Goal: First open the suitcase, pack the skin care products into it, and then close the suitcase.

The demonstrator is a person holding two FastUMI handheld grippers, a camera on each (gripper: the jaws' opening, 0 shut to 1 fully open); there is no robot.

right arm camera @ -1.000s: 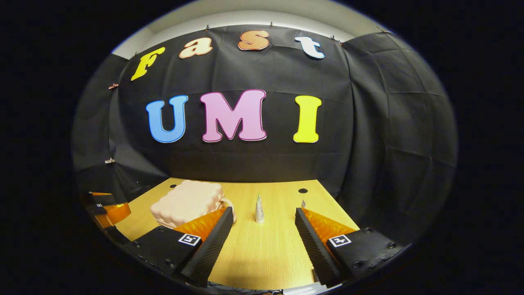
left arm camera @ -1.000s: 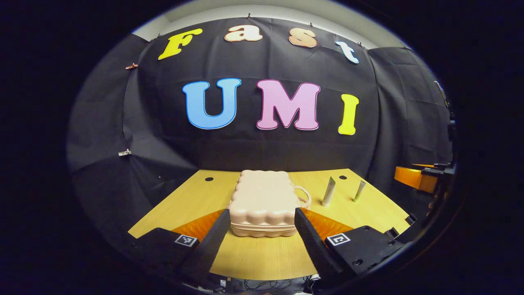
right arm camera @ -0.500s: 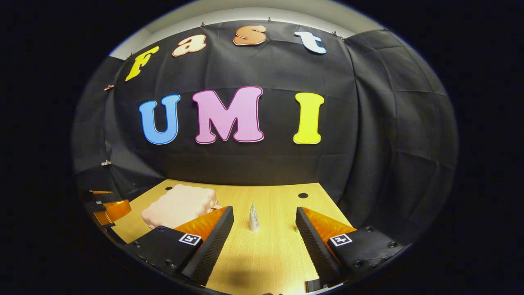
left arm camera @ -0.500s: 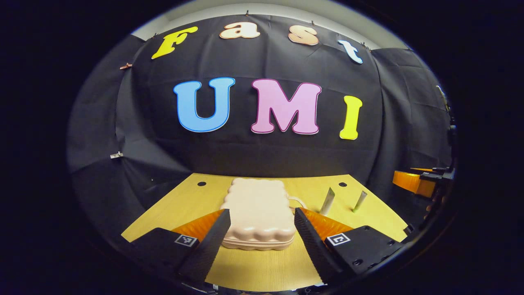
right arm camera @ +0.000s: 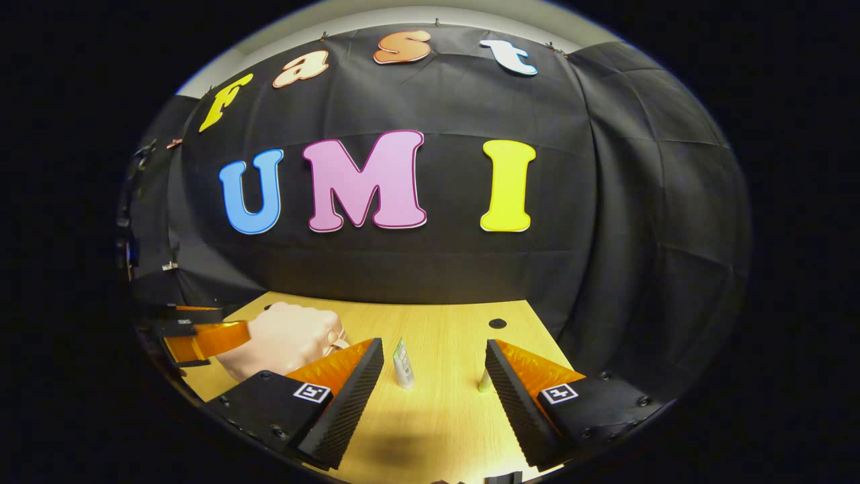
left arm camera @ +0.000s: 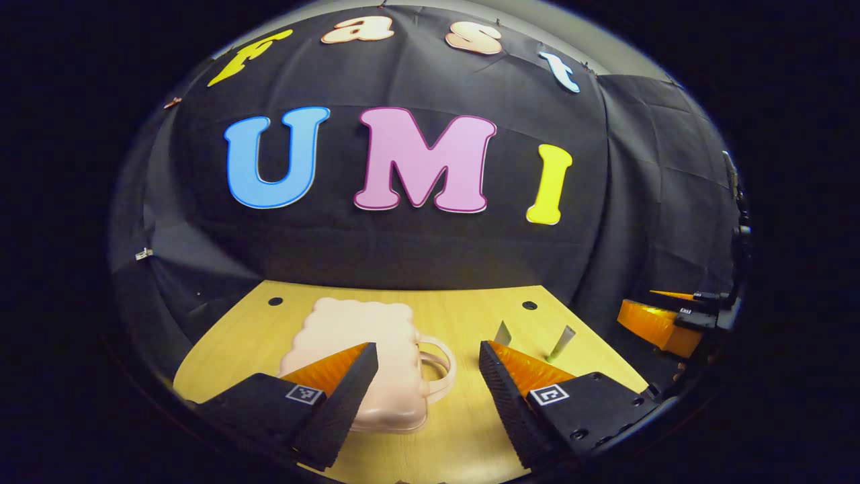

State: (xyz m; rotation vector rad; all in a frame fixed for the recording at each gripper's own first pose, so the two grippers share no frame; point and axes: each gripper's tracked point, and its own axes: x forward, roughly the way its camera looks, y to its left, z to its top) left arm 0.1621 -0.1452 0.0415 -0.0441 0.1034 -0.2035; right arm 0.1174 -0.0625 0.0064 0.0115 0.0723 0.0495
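My right gripper (right arm camera: 433, 366) above the wooden table (right arm camera: 430, 417), jaws spread wide.
Between my fingers, two skin care tubes (right arm camera: 403, 363) stand upright; the closed pink suitcase (right arm camera: 282, 339) lies left, my left gripper (right arm camera: 201, 339) beside it.

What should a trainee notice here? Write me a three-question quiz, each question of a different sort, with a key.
1. True or false: the suitcase lies on the table with its lid down.
2. How many skin care tubes stand on the table? A) one B) two C) four
3. Fill in: the left gripper and the right gripper both have their jaws ___.

Key
1. True. The suitcase is closed, and its handle faces the tubes.
2. B. The near tube and the far tube both stand upright.
3. Open. Neither gripper holds anything.
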